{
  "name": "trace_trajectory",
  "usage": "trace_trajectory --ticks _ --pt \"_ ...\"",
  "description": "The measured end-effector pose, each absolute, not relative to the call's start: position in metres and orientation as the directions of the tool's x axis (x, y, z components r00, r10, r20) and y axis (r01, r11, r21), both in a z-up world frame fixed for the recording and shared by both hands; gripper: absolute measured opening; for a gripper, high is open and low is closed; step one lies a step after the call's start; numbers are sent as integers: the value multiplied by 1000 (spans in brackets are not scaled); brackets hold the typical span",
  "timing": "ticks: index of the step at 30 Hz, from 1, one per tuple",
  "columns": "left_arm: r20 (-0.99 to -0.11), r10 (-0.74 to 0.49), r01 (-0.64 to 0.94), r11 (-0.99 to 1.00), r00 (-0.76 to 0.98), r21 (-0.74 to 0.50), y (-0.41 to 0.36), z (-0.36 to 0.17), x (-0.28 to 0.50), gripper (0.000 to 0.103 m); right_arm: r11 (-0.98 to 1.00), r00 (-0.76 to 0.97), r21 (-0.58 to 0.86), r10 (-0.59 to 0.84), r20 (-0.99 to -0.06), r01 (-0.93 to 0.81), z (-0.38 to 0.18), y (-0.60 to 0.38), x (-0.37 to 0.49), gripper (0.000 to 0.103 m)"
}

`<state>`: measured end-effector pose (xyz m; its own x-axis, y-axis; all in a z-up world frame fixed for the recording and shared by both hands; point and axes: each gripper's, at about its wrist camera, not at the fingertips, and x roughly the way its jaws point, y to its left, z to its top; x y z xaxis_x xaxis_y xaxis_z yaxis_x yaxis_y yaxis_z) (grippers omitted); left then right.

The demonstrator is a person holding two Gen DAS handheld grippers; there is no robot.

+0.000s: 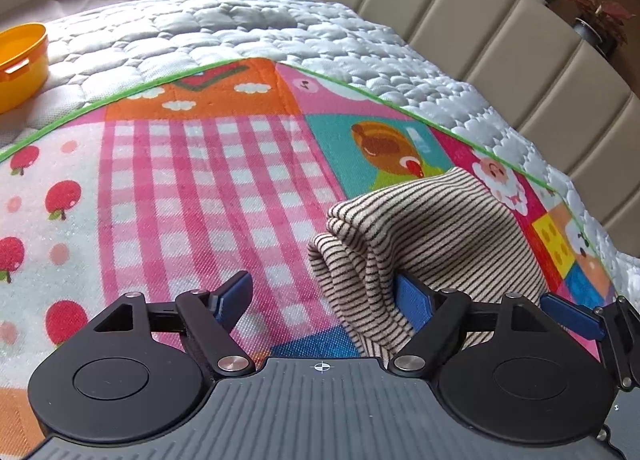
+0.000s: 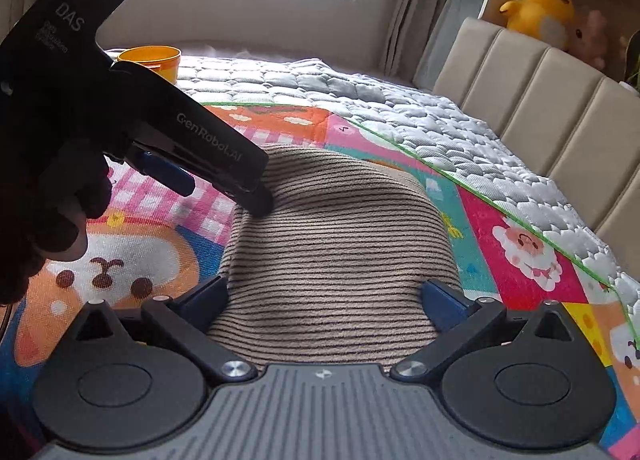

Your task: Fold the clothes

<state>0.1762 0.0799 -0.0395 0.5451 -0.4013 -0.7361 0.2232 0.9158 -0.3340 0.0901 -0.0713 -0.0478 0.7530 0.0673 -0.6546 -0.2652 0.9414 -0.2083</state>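
Observation:
A beige garment with thin dark stripes lies folded in a bundle on a colourful cartoon play mat. In the left wrist view the garment sits at the right, its folded edge against my right finger. My left gripper is open, one blue pad over the mat, the other tucked under the cloth. My right gripper is open with its jaws on either side of the garment's near end. The left gripper also shows in the right wrist view, its tip pressing on the garment's left edge.
The mat lies on a grey quilted bedspread. An orange plastic tub stands at the far left of the bed. A beige padded headboard runs along the right, with plants and plush toys on its ledge.

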Motion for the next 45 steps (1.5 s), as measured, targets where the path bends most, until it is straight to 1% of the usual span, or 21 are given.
trace_trajectory --ticks 1,3,6,7,8,10,12,16,19,21,23,24,26,28,31,36,37,39,43,44,45 --pt "-737 -399 223 917 545 -332 80 -40 176 86 942 735 -182 90 -672 -281 -41 -75 94 103" --pt "-737 -397 223 918 546 -329 80 -40 176 87 964 711 -47 159 -685 -261 -23 -96 97 103" --pt "-737 -397 225 918 548 -327 79 -40 176 87 971 690 207 230 -687 -118 -11 -144 105 103" --pt "-736 -396 225 918 548 -326 79 -40 176 87 958 678 279 248 -692 -65 -15 -161 108 103" --pt "-736 -396 226 918 549 -326 79 -40 176 87 947 665 322 246 -705 -9 -23 -175 111 103" --pt "-736 -395 227 918 550 -324 79 -40 176 87 922 635 373 226 -739 107 -44 -200 113 103" --pt "-735 -395 228 919 551 -323 78 -40 176 87 873 607 458 276 -745 166 -67 -214 106 103" --pt "-736 -397 233 918 549 -321 78 -40 176 88 825 630 564 415 -656 44 -53 -208 96 103" --pt "-738 -391 227 921 550 -318 78 -41 177 88 833 664 543 467 -584 -109 -27 -190 86 103" --pt "-744 -371 217 929 556 -301 78 -43 178 88 837 661 531 473 -583 -130 -25 -185 85 103" --pt "-747 -361 209 932 558 -295 80 -43 179 89 897 638 434 380 -670 -78 -34 -180 89 103" --pt "-747 -362 208 932 557 -297 81 -44 179 89 920 631 385 339 -698 -70 -38 -176 90 103" --pt "-745 -370 215 929 555 -301 81 -44 179 93 955 624 289 267 -734 -69 -46 -169 91 103" --pt "-742 -375 230 927 555 -297 78 -43 178 94 979 618 190 192 -763 -70 -53 -162 91 103" --pt "-745 -370 234 929 555 -287 77 -43 178 95 992 634 73 124 -763 -106 -55 -144 90 103" --pt "-748 -358 224 934 559 -280 77 -43 178 95 997 637 24 63 -769 -69 -58 -129 88 103" --pt "-747 -357 219 934 560 -282 77 -43 178 95 998 642 9 50 -765 -66 -57 -127 86 103" --pt "-746 -358 210 934 561 -290 78 -43 177 95 994 683 -61 18 -730 -91 -50 -120 79 103" --pt "-740 -359 200 933 569 -299 80 -42 176 96 973 801 -160 40 -597 -168 -26 -106 59 103" --pt "-732 -366 197 930 575 -309 82 -41 176 96 966 819 -186 39 -572 -177 -22 -102 57 103" --pt "-725 -372 195 927 580 -319 83 -39 176 96 961 818 -204 35 -574 -184 -25 -98 59 103"
